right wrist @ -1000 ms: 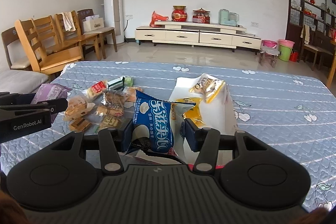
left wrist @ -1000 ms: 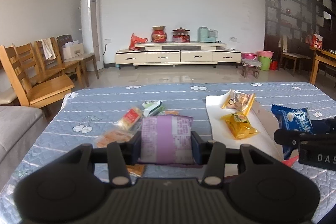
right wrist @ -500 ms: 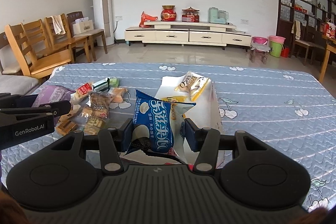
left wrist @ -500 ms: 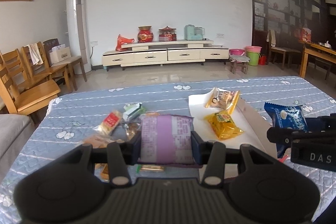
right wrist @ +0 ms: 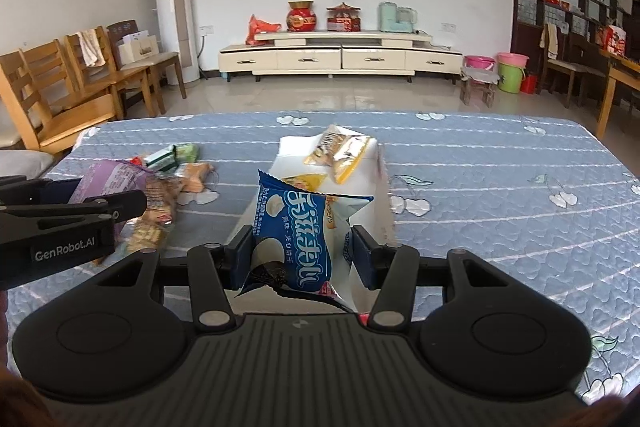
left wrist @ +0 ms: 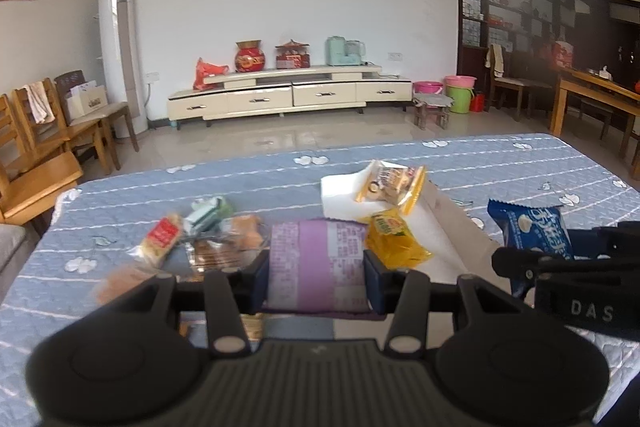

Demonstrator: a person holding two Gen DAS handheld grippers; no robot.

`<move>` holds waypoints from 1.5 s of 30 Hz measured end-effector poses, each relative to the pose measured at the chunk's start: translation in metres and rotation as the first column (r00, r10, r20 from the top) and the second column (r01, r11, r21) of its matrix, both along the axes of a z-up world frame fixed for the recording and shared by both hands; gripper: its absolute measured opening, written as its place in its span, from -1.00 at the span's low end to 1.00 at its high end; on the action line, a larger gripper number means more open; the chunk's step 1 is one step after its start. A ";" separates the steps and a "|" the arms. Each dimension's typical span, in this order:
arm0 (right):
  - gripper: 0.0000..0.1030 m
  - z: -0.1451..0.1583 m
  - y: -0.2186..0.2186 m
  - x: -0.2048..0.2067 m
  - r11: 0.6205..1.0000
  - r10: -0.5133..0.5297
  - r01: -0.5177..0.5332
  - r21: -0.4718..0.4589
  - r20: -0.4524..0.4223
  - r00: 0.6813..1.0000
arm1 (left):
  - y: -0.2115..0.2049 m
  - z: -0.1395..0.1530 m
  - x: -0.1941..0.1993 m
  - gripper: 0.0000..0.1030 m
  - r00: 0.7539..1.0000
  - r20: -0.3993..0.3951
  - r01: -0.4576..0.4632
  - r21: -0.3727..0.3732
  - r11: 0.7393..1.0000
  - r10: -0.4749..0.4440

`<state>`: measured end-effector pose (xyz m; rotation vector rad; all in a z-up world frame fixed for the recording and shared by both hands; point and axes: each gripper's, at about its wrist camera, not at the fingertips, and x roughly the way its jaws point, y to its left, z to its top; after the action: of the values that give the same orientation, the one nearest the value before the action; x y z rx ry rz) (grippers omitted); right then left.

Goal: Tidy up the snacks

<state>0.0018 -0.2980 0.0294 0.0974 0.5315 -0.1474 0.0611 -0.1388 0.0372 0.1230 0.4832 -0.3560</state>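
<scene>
Two packets already lay in the white box (left wrist: pixel 452 223), the left tongs (left wrist: pixel 316 273) gripped a purple packet (left wrist: pixel 318 263), the right tongs (right wrist: pixel 302 257) a blue packet (right wrist: pixel 296 239), and a loose pile of snacks (left wrist: pixel 200 239) remained on the desk (left wrist: pixel 500 163).

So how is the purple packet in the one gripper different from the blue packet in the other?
The purple packet is pale with small print and looks flat and rectangular; the blue packet is deep blue with big white characters and looks crumpled. The purple packet sits in the left gripper, beside the loose snack pile; the blue packet sits in the right gripper, in front of the white box. Both are clamped and lifted off the bedspread.
</scene>
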 end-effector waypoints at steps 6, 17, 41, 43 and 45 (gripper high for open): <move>0.22 0.001 -0.020 0.024 1.000 -0.025 0.025 -0.006 -0.006 1.000 | -0.027 -0.004 0.013 -0.10 0.999 -0.014 0.042 0.005 0.999 -0.042; 0.22 -0.001 -0.052 0.098 1.000 -0.017 0.017 0.000 -0.038 0.999 | -0.066 -0.015 0.042 -0.10 0.995 -0.054 0.083 0.007 0.997 -0.083; 1.00 0.010 -0.056 0.132 0.996 -0.057 0.061 -0.069 0.049 0.997 | -0.070 -0.011 0.035 0.87 0.996 -0.055 0.072 0.002 0.997 -0.071; 1.00 0.008 -0.057 0.120 0.994 -0.076 0.079 -0.070 0.058 0.995 | -0.060 -0.007 0.030 0.90 0.998 -0.051 0.041 0.012 0.999 -0.040; 1.00 0.007 -0.051 0.112 0.993 -0.089 0.092 -0.075 0.051 0.995 | -0.050 -0.004 0.027 0.91 0.999 -0.048 0.014 0.024 1.000 -0.013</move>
<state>0.1141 -0.3495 0.0361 0.0493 0.4738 -0.2535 0.0876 -0.1884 0.0332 0.1411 0.5348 -0.3668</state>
